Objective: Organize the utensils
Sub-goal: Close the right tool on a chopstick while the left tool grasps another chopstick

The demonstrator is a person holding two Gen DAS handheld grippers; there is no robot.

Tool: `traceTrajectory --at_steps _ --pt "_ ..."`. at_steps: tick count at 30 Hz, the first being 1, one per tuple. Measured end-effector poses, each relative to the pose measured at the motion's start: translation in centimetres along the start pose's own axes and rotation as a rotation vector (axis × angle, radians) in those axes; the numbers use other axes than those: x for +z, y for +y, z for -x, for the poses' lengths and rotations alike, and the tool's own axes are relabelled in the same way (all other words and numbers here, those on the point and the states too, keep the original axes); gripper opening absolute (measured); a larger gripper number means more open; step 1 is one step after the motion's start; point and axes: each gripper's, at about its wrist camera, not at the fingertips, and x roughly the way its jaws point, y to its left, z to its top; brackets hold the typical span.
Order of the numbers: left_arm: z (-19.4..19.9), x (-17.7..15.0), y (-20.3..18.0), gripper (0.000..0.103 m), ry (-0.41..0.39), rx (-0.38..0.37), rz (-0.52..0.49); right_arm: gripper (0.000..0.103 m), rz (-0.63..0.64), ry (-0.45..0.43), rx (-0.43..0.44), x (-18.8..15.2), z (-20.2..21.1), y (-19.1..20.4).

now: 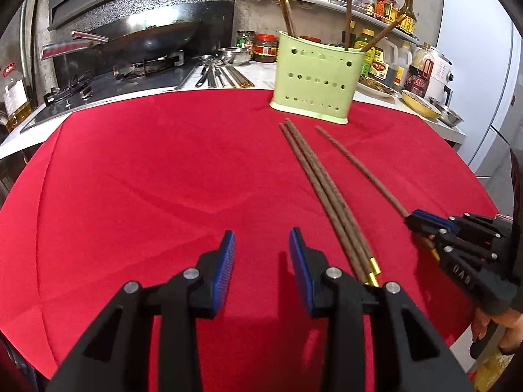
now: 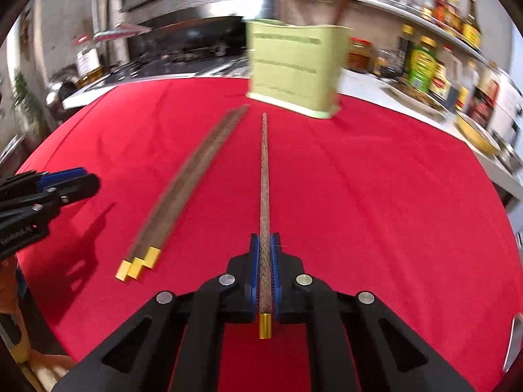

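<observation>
My right gripper [image 2: 265,258] is clamped on a single chopstick [image 2: 264,176], pads pinching it near the gold-capped end, with the tip pointing straight ahead toward the green utensil holder [image 2: 294,68]. Just left of it, three more chopsticks [image 2: 183,189] lie bunched together on the red cloth [image 2: 376,196] covering the bench. My left gripper [image 1: 261,261] hovers over the cloth with its jaws spread and nothing between them, right beside the gold ends of that bundle. The holder stands upright at the far edge of the cloth with a few chopsticks already sticking out the top.
</observation>
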Motion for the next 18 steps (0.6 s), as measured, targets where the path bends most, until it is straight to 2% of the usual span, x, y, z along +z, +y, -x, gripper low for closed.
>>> traceTrajectory --at_steps 4,9,18 --pt "-0.4 0.2 -1.2 0.034 0.023 -0.029 -0.005 0.007 -0.053 -0.007 -0.021 -0.9 0.7 -2.9" --pt "-1.3 0.2 -3.3 0.034 0.065 -0.088 -0.01 0.007 -0.058 -0.02 -0.012 -1.3 1.0 -3.4" --pt "-2.8 0.4 -5.7 0.034 0.12 -0.033 -0.044 0.008 -0.059 -0.038 0.007 -1.6 1.1 -3.7"
